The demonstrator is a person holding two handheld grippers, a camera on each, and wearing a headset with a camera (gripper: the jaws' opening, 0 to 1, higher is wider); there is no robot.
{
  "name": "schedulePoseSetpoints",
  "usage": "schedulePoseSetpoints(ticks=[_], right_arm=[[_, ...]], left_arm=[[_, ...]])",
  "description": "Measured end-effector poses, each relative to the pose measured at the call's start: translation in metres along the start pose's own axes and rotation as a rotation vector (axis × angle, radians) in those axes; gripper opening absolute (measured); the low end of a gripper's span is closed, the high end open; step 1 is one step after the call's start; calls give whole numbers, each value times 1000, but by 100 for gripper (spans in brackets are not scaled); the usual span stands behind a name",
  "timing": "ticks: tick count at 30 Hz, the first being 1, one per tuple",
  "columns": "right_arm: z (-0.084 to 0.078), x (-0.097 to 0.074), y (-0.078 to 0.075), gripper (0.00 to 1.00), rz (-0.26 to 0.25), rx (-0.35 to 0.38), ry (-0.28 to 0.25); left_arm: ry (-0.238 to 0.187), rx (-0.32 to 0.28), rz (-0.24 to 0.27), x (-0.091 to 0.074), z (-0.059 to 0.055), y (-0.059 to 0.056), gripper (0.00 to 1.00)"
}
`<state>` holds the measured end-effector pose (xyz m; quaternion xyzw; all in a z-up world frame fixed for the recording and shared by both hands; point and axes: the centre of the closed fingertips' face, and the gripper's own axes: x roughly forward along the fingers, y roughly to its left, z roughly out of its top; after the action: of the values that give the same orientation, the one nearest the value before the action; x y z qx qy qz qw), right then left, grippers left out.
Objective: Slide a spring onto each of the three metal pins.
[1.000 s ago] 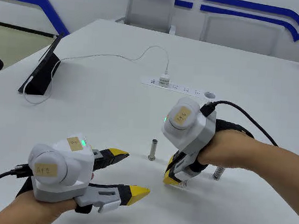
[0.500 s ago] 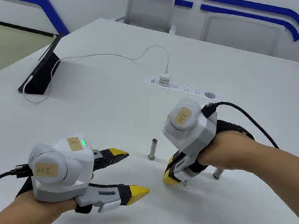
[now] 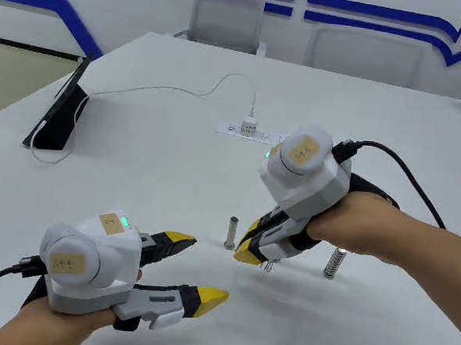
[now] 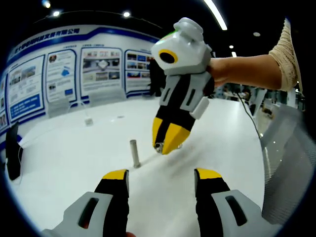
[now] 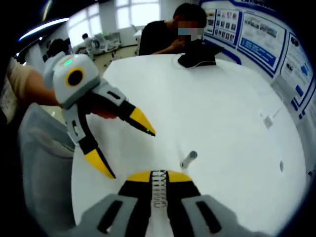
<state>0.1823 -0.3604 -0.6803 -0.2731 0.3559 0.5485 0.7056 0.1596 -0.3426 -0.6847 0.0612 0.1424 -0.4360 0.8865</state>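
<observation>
A bare metal pin (image 3: 231, 233) stands upright on the white table (image 3: 153, 160). Just right of it, my right gripper (image 3: 249, 250) hovers above the table, shut on a small spring (image 3: 269, 265) that hangs below its yellow tips. In the right gripper view the spring (image 5: 158, 188) lies between the closed jaws, with the pin (image 5: 188, 159) just ahead. Farther right, another pin (image 3: 334, 262) wears a spring. My left gripper (image 3: 197, 268) rests open at the near left with nothing in it; its view shows the pin (image 4: 134, 153) and the right gripper (image 4: 170, 136).
A white power strip (image 3: 249, 131) with a plugged cable lies behind the pins. A dark tablet on a stand (image 3: 58, 107) sits at the left edge. A chair (image 3: 228, 16) stands at the far side. A person (image 5: 173, 29) sits beyond the table.
My right gripper has risen off the table with the spring and moved left toward the bare pin. The left gripper has stayed put.
</observation>
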Motion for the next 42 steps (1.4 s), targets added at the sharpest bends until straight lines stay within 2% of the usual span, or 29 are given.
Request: schedulePoseSetpoints(ticks=[4,10,19,25,32,42], right_arm=[[13,-7,3,12,2,16,-58],[29,-18,7,12,3,48,-145],[59,-35,11,12,41,142,-353],[71,-42,12,12,63,181,-444],[78,-44,17,12,85,201,-502],[79,-48,21,12,81,180,-516]], left_arm=[[-25,-35,-6,0,7,-1,53],[-93,-108,-18,-1,25,0,50],[-182,-195,-25,-3,50,4,44],[-218,-226,-31,-4,63,3,35],[-237,-238,-41,-2,71,2,27],[-243,-220,-38,-2,75,1,14]])
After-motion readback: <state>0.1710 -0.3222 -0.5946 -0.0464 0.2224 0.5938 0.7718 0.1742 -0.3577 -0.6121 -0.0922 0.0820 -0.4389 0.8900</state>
